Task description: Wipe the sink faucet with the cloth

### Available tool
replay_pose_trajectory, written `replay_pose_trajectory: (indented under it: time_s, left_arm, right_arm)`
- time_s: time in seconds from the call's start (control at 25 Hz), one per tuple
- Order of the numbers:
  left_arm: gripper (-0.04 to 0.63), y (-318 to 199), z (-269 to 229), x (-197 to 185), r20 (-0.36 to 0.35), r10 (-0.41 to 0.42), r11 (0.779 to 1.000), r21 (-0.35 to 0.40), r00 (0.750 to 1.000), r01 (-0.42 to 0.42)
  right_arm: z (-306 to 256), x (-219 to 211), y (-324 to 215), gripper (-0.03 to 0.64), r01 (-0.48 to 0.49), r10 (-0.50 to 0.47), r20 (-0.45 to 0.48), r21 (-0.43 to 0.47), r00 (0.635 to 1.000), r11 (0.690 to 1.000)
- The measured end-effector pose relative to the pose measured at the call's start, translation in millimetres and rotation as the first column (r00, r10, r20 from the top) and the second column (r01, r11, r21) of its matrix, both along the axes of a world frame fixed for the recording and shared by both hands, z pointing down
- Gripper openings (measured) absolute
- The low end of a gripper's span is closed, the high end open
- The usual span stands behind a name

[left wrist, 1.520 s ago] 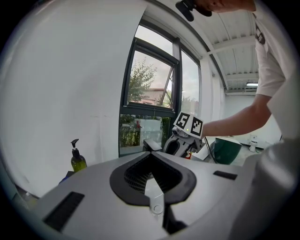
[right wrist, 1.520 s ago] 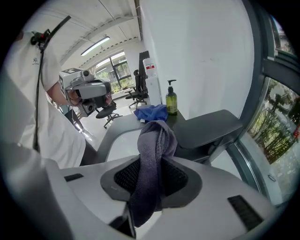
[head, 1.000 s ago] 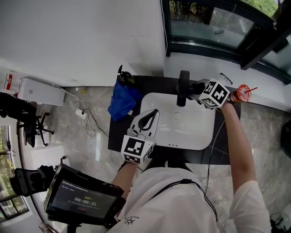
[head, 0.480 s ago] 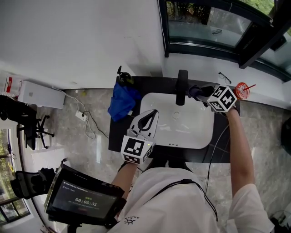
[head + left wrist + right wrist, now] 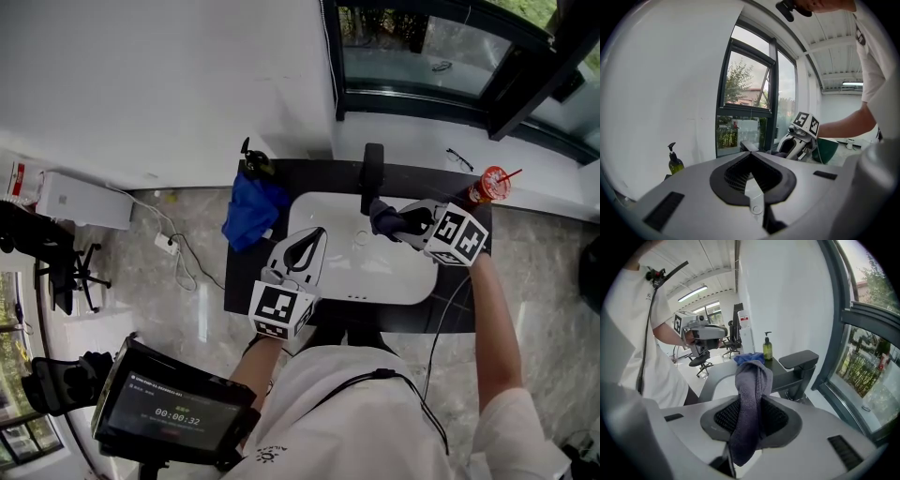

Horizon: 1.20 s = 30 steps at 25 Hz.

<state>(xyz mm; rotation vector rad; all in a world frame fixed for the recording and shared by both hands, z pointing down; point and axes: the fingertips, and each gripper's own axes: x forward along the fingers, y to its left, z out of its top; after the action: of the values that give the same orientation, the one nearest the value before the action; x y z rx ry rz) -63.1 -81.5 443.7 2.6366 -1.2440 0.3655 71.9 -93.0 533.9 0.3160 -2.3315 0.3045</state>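
Down below me the dark counter (image 5: 242, 281) carries a white sink (image 5: 375, 274), a smooth rounded-rectangle basin set into it. At the basin's back edge stands the faucet (image 5: 372, 176), matte black and blocky, with a flat squared top in the right gripper view (image 5: 798, 363).

My right hand-held gripper (image 5: 398, 223) hangs over the basin with its jaws clenched on the cloth (image 5: 381, 217). The cloth (image 5: 751, 394) is a grey-violet towel with a soft, nubbly pile, folded into a thick hump that stands up from between the ribbed black pads and trails down below them. It sits just beside the faucet's spout, and I cannot tell whether it touches.

My left hand-held gripper (image 5: 317, 232) rests low over the sink's near left edge, well apart from the faucet, its jaws (image 5: 750, 161) drawn together on nothing.

On the counter's left end lies a crumpled blue cloth (image 5: 251, 208), with a green pump bottle (image 5: 675, 162) behind it, and a red cup (image 5: 490, 185) stands at the far right corner
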Motion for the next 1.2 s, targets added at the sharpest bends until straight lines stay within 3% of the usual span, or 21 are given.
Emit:
replay_pose_trajectory:
  time_s: [0.28, 0.6, 0.84, 1.2]
  left_arm:
    - [-0.006, 1.7, -4.2, -0.2, -0.006, 0.0, 1.0, 0.009, 1.0, 0.0]
    - [-0.006, 1.3, -1.2, -5.8, 0.0, -0.012, 1.0, 0.0, 1.0, 0.012]
    - [-0.006, -4.3, 3.6, -8.3, 0.006, -0.016, 1.0, -0.005, 1.0, 0.016]
    - [-0.006, -5.6, 5.9, -3.2, 0.015, -0.004, 1.0, -0.01, 1.0, 0.004]
  right_arm:
    - [6.6, -26.2, 8.5, 0.121, 0.094, -0.094, -0.034, -0.018, 0.995, 0.995]
    - [29.7, -27.1, -33.1, 0.12, 0.056, -0.06, -0.138, -0.031, 0.989, 0.998]
    - [31.9, -20.7, -68.7, 0.12, -0.012, 0.01, -0.149, -0.012, 0.989, 1.0]
    - [29.5, 0.5, -109.5, 0.121, -0.21, 0.213, -0.074, 0.05, 0.974, 0.977]
